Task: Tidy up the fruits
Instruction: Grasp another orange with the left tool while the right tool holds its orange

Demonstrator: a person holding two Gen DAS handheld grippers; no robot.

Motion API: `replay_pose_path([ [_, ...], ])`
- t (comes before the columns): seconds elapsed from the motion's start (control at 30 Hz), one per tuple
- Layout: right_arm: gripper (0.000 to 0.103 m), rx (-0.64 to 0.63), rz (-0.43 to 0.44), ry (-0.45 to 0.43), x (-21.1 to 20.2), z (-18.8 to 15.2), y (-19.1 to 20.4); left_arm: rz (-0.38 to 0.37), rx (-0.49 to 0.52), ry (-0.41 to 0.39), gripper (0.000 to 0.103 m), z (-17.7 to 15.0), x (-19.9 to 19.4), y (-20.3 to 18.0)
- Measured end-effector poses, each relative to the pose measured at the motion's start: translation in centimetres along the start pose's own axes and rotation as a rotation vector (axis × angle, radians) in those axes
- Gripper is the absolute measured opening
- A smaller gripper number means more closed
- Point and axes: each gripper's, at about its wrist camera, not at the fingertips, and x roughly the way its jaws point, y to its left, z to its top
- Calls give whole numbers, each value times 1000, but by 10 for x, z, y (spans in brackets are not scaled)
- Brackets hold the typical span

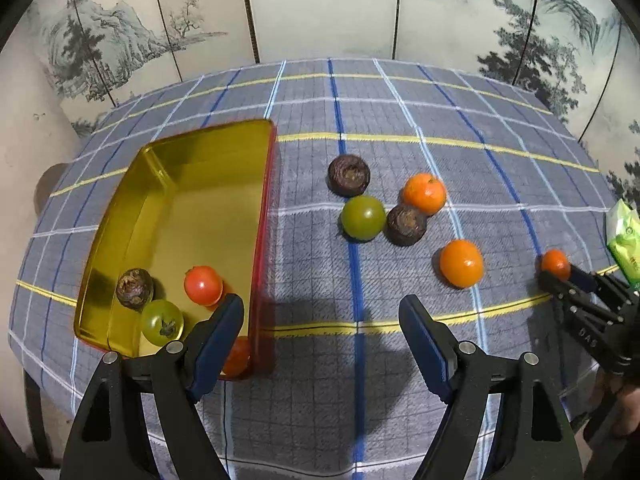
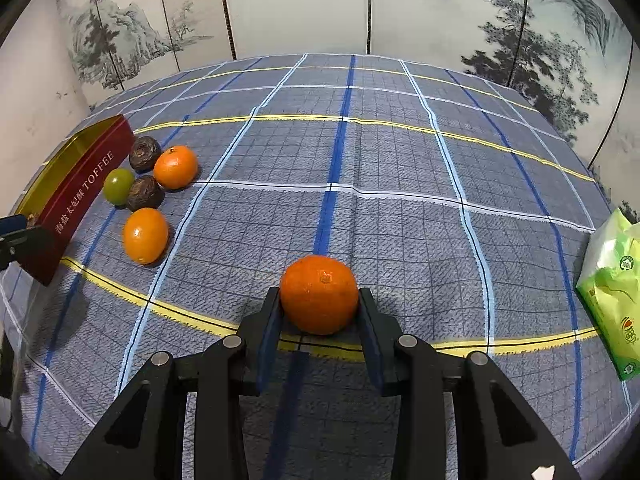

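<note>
Orange and round, a mandarin [image 2: 319, 294] sits between the fingers of the right gripper [image 2: 319, 320]; the dark pads press its two sides across the widest part, so it looks gripped, though whether it is lifted off the checked cloth of the table [image 2: 400, 220] I cannot tell. I judge it light, a little soft under the peel and easy to bruise, so a mild squeeze at the equator suits it better than a hard pinch; its smooth skin may roll if held off-centre.

Out to the left, the left gripper [image 1: 322, 320] hangs with its fingers spread wide and nothing between them, just beside the near corner of the gold-lined tin [image 1: 208, 128]. In the tin lie a red tomato [image 1: 203, 285], a green tomato [image 1: 162, 322] and a brown wrinkled fruit [image 1: 135, 288]; another red-orange one shows partly behind the left finger.

Loose on the cloth, well apart from the held mandarin, cluster two more brown fruits, a green one [image 1: 363, 217] and two oranges. A green packet [image 2: 612, 292] lies at the right edge.
</note>
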Motion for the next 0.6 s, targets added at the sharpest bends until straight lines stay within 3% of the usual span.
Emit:
replay_pose_path([
  [0.3,34,-5,5,-11,0,-2,-3,-112,19,47,79,9,5,-30],
  [0.6,34,4,-5,-16,-5,-10,-13,-164,22,106,79,19,28,-66],
])
